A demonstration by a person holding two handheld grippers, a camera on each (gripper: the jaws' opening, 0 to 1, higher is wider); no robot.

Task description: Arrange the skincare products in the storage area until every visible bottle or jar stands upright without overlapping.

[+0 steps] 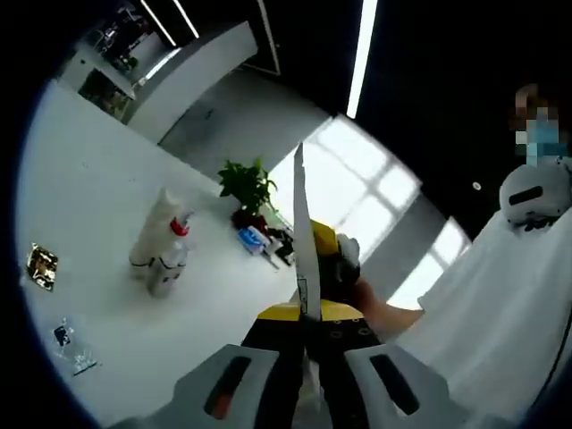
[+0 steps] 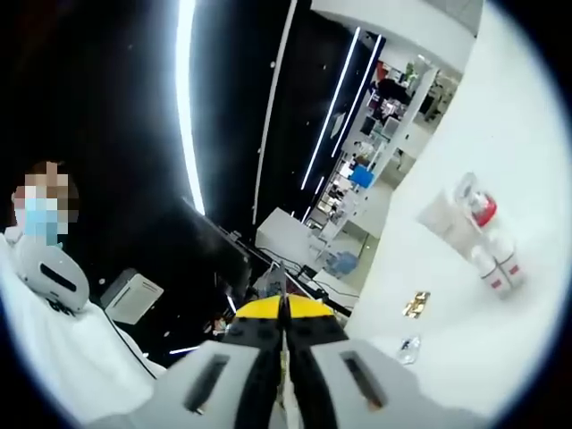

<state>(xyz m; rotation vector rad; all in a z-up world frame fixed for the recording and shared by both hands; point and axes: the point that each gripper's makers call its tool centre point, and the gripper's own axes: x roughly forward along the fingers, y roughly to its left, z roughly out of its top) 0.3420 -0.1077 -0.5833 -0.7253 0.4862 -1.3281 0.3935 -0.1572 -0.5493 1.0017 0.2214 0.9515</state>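
1. My left gripper [image 1: 308,357]: jaws pressed together, holding nothing.
2. My right gripper [image 2: 284,362]: jaws likewise closed and empty.
3. Skincare group on the white table [image 1: 107,206]: white tube [image 1: 154,228] and red-capped clear bottle [image 1: 172,259] standing upright, touching; labels too small to read.
4. Gold sachet [image 1: 41,266] and clear packet [image 1: 70,344], lying flat nearby.
5. Potted plant [image 1: 248,188] at the table's far edge.
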